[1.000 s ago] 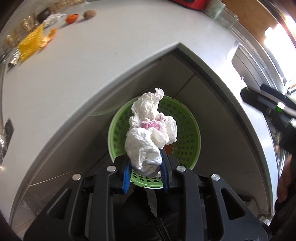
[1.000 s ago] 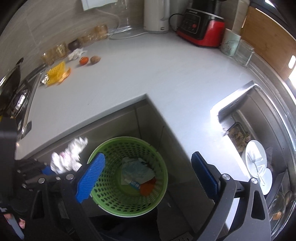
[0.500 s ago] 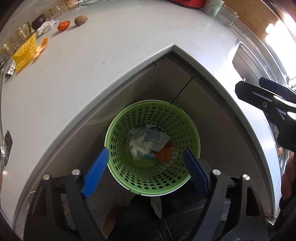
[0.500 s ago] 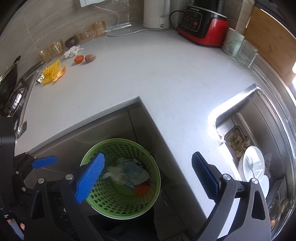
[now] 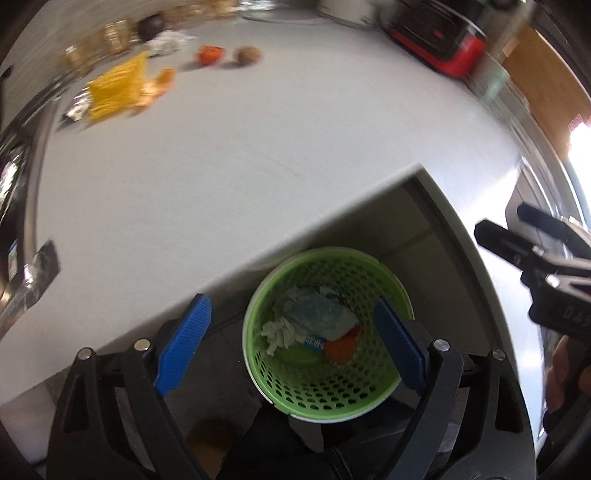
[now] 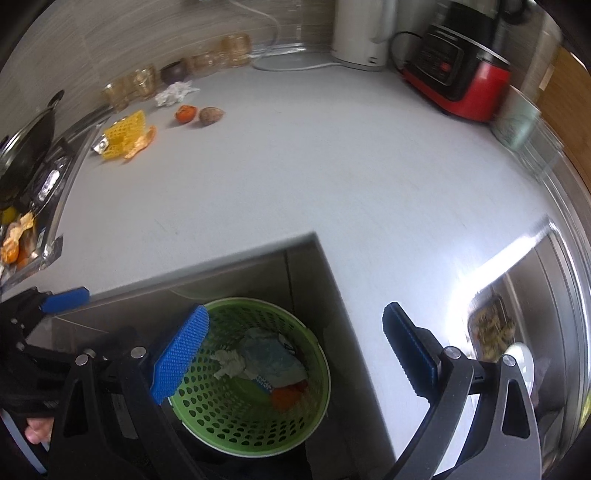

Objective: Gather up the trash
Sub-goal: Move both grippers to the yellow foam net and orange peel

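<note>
Where the pale grey bench (image 6: 332,177) turns its inner corner, a green perforated basket (image 6: 221,424) stands on the floor below the edge, against grey cabinet fronts. Along the tiled back wall stand a white kettle (image 6: 362,33) and a red-and-black blender base (image 6: 458,74), with a row of glass jars (image 6: 207,62) toward the far left corner. Near that corner on the bench lie a crumpled white tissue (image 6: 176,94), an orange fruit piece (image 6: 184,112), a brown nut-like lump (image 6: 211,115), a yellow mesh piece (image 6: 123,134) and orange peel (image 6: 142,144). A steel sink (image 6: 517,295) is set in at the right edge, a stove (image 6: 33,173) at the left.

The left gripper (image 5: 291,343) has just been opening; its blue pads are spread wide, nothing between them, above the basket. Inside the basket lie a white paper wad (image 5: 280,332), a blue-white wrapper (image 5: 317,314) and an orange scrap (image 5: 341,349). The right gripper (image 6: 295,350) also stands wide apart and empty, over the basket's rim
</note>
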Demonstrator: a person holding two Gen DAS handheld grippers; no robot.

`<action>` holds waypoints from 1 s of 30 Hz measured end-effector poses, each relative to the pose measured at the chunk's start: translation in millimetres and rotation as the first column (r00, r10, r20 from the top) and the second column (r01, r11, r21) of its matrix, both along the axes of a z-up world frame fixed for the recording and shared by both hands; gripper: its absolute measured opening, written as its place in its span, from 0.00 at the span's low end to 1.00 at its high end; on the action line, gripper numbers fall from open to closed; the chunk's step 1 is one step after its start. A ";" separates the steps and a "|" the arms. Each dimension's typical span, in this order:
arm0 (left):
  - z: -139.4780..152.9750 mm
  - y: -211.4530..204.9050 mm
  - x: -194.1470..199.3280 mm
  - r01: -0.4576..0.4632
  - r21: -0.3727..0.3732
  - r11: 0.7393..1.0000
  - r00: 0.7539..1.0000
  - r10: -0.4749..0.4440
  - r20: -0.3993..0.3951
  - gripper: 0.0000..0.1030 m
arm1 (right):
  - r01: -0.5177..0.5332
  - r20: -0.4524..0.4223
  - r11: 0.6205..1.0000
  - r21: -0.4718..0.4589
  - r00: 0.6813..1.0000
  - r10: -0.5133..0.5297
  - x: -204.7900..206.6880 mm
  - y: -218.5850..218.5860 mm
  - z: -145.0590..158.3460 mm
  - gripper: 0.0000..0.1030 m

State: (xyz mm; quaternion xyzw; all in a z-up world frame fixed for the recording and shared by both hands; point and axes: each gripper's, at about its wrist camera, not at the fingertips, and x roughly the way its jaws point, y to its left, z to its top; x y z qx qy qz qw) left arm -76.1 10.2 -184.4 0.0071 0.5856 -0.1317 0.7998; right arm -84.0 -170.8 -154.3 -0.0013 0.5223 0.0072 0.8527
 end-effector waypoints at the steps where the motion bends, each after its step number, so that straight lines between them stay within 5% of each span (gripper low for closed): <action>1: 2.7 7.6 4.5 -0.034 0.002 0.999 0.999 0.034 0.009 0.83 | -0.020 0.001 1.000 0.000 1.000 0.020 6.4 2.4 -0.1 0.92; 9: 13.9 64.1 37.5 -0.262 0.026 0.965 0.965 0.261 0.041 0.84 | -0.187 0.017 0.982 0.010 0.982 0.187 63.1 28.1 3.1 0.92; 17: 20.9 127.7 68.7 -0.484 0.011 0.875 0.874 0.482 0.066 0.84 | -0.361 0.044 0.932 0.040 0.932 0.360 116.3 68.5 6.9 0.92; 21: 29.1 144.2 88.3 -0.521 0.015 0.853 0.850 0.517 0.099 0.84 | -0.424 0.063 0.904 0.045 0.905 0.421 138.6 91.2 8.0 0.92; 30: 34.9 131.2 168.4 -0.256 0.113 0.960 0.951 0.229 0.207 0.84 | -0.387 0.062 0.921 0.049 0.921 0.384 169.7 118.8 0.7 0.92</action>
